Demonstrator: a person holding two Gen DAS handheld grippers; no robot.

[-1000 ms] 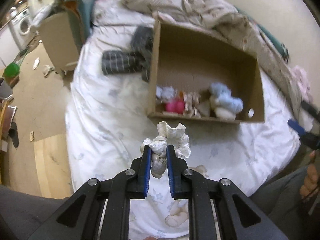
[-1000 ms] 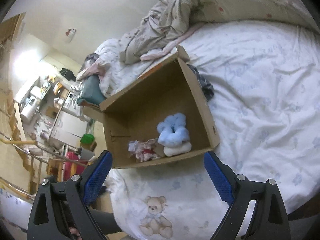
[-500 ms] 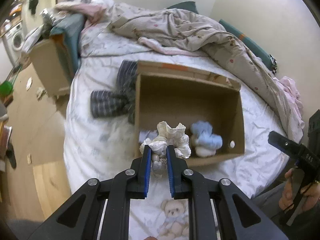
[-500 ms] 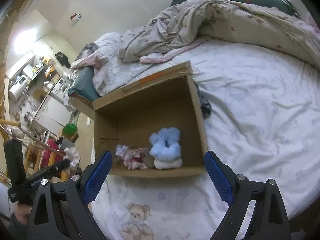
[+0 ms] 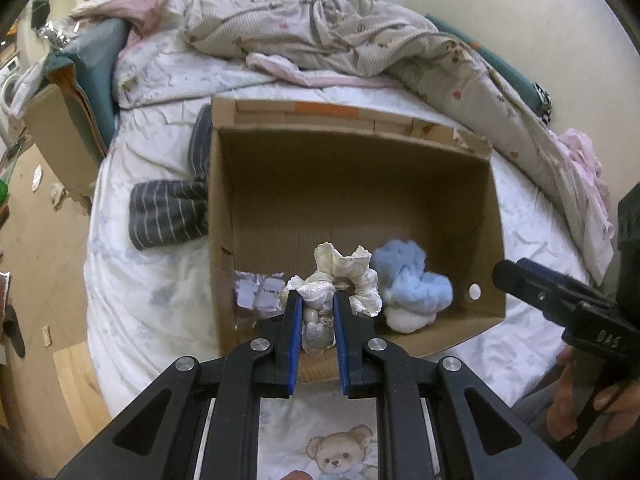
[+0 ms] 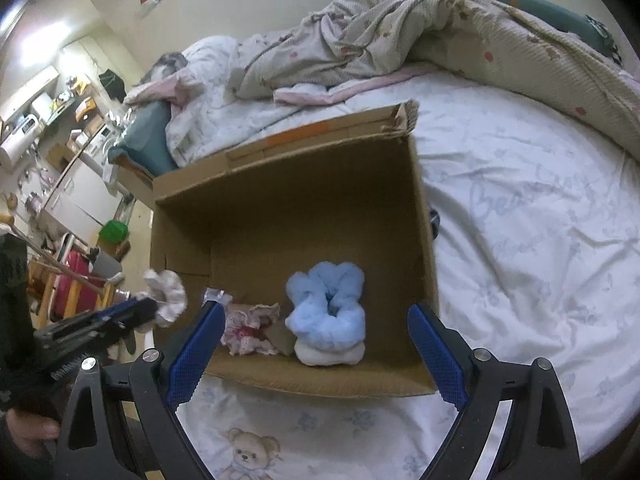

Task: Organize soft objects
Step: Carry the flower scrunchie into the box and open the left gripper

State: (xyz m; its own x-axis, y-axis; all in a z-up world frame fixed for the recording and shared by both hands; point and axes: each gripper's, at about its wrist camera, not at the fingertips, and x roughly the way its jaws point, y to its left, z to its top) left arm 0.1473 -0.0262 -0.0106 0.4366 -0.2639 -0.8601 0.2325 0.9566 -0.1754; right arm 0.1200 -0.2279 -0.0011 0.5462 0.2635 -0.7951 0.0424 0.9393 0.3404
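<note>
So on the left side there's a dark striped garment (image 5: pixel 168 216) lying on the bed sheet (image 5: pixel 152 292), touching the outside of the cardboard box (image 5: pixel 352 152). Moving right, the left gripper (image 5: pixel 316 312) is pinching a cream lacy scrunchie (image 5: pixel 344 276) between its blue pads, and it's hanging right over the box's near wall, toward the left half of the opening. The drop spot is lying straight ahead and below, so my guess is it only needs to ease forward a touch and let go.

Inside the box, near the front wall, there's a pink frilly bundle (image 6: pixel 250 330), then a fluffy blue scrunchie (image 6: pixel 326 306) sitting on top of a white one (image 6: pixel 330 354).

Further right, the right gripper (image 6: pixel 316 354) is sitting wide open with nothing in it, hovering at the box's front edge. The left one is clearly the one doing the work here, being nearer the open left corner.
</note>
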